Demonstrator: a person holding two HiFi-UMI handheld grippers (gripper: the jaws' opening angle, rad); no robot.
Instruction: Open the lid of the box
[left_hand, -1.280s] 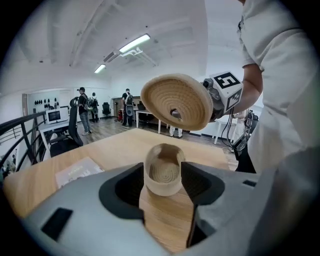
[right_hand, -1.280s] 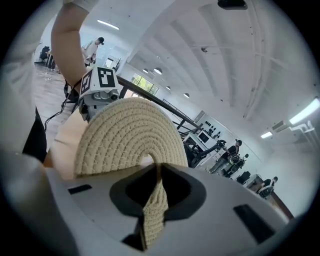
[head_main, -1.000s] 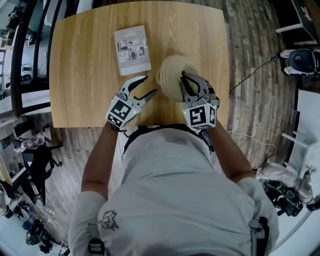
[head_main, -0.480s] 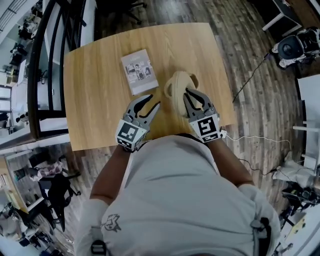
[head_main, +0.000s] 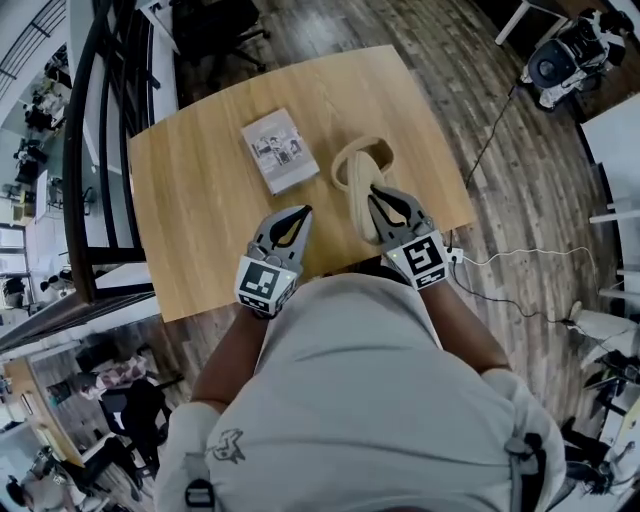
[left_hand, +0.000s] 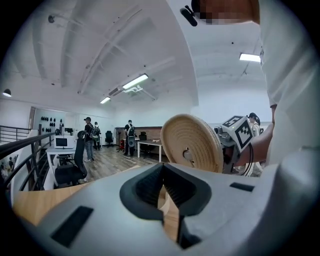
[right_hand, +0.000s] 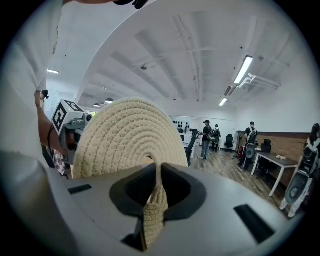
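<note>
Lid (right_hand: 131, 137) clamped on edge in right claw (right_hand: 157, 175).

Two tongs (head_main: 302, 213) (head_main: 377, 198), one lid (head_main: 357, 203), one box (head_main: 381, 153), one booklet (head_main: 280, 150), one table (head_main: 195, 190).

Open-plan office, wood-plank floor (head_main: 440, 60), swivel chair (head_main: 215, 25) at twelve o'clock past the counter (head_main: 190, 190), desk (left_hand: 52, 150) with a monitor (left_hand: 62, 142), strip ceiling lights (left_hand: 135, 81), people (left_hand: 88, 137) standing about.

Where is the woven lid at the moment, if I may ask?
Head view: the woven lid stands on edge, clamped by the right gripper, right of the booklet.
</note>
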